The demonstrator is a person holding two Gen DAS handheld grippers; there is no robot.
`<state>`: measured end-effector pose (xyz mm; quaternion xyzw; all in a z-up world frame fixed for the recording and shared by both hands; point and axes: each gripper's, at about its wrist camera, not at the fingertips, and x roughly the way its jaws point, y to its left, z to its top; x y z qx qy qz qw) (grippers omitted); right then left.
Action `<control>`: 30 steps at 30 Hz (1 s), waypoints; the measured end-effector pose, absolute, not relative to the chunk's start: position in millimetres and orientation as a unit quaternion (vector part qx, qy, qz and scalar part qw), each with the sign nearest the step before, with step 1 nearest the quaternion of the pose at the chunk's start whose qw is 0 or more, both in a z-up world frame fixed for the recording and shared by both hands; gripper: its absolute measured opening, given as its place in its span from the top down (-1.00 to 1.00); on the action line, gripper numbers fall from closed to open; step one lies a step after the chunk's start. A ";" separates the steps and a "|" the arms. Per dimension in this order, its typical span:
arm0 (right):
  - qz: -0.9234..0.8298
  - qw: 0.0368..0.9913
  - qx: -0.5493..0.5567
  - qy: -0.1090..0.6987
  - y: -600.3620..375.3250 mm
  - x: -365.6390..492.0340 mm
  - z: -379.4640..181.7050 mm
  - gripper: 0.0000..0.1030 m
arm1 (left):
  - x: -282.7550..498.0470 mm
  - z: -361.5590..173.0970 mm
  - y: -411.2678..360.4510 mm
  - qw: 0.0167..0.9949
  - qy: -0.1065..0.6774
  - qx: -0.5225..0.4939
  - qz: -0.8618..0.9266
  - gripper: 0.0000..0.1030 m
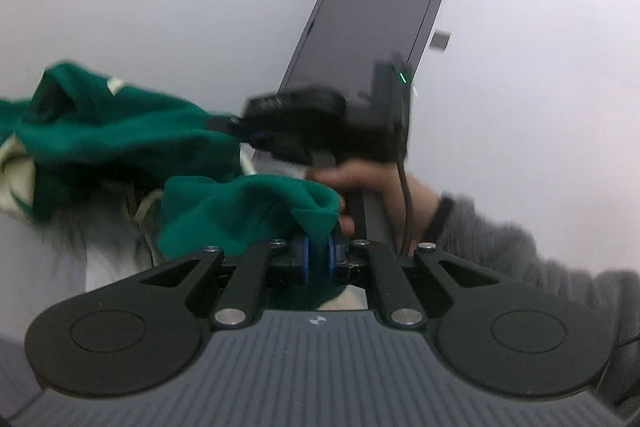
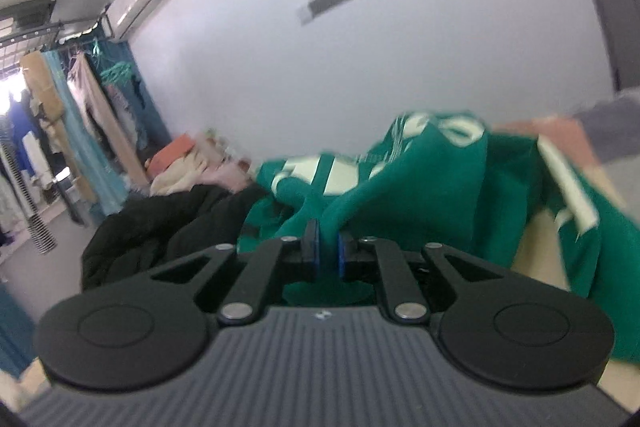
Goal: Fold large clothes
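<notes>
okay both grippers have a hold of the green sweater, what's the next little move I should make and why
Probably draw the two grippers apart to stretch the cloth flat. The left gripper and the right gripper are each shut on a fold of the green sweater, which hangs bunched and creased between them, its white lettering crumpled. Spreading it first should give a straight edge to fold along.

1. We are seeing a fold of the garment point(image 1: 248, 211) sitting between the left gripper point(image 1: 318, 255) pads, the rest trailing off to its left.
2. Ahead and right of it, the right gripper point(image 1: 320, 131) is sitting before a screen point(image 1: 376, 15).
3. In the right wrist view, the right gripper point(image 2: 328, 253) is pinching the garment point(image 2: 420, 187); a dark coat point(image 2: 168, 223) is lying to its left, a clothes pile point(image 2: 188, 167) behind that.
</notes>
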<state>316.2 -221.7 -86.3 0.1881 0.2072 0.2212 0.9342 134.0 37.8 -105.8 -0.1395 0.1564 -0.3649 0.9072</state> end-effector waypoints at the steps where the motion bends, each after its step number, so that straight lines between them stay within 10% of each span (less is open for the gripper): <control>1: 0.229 0.926 0.192 0.230 -218.9 319.7 -90.8 0.74 | 131.8 -109.4 34.5 0.906 0.173 -0.140 -0.361 0.80; 8: 0.245 0.889 0.191 0.338 -191.7 339.9 -131.0 0.73 | 110.4 -102.2 34.7 0.940 0.191 -0.099 -0.266 0.70; 13: 0.236 0.881 0.207 0.355 -192.8 343.3 -129.4 0.57 | 99.7 -85.2 55.9 0.945 0.186 -0.132 -0.232 -0.30; 17: 0.262 0.868 0.250 0.338 -214.9 326.5 -116.1 -0.24 | 94.3 -63.4 76.8 0.965 0.118 -0.163 -0.167 -0.38; 30: 0.137 0.879 0.254 0.380 -279.2 389.8 -125.2 -0.27 | 231.5 -114.3 96.5 0.901 0.283 -0.309 -0.112 -0.49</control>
